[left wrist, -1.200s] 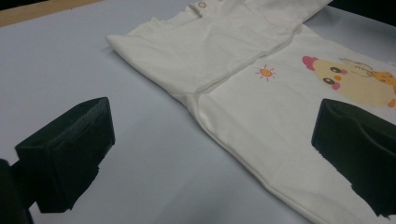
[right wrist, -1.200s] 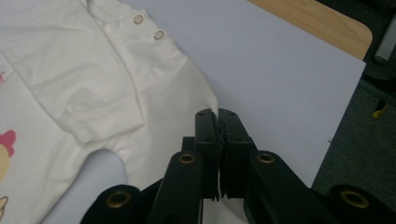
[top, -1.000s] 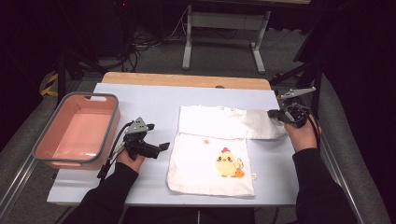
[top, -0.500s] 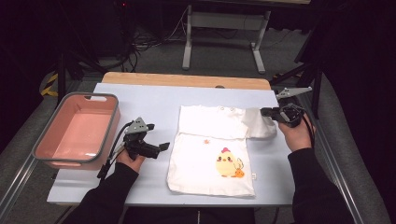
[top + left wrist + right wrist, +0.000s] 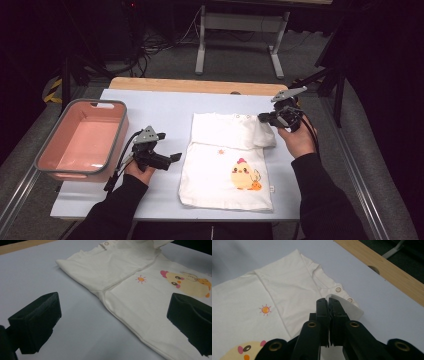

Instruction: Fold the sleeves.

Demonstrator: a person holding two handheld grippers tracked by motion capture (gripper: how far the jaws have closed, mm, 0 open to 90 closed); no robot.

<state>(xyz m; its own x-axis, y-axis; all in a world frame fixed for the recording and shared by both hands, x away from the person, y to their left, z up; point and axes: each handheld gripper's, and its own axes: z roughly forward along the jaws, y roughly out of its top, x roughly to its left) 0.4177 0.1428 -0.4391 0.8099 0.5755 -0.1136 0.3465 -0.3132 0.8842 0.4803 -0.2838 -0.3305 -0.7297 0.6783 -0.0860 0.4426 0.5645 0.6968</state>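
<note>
Right gripper has dragged the sleeve inward over the shirt — jaws clamped on it; left gripper wide open beside the shirt's left edge.

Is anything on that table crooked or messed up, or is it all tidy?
Mostly tidy. The white shirt lies flat except at its far right, where the sleeve is folded inward over the chest and bunched, pinched in the right claw. The pink bin sits square at the left.
</note>
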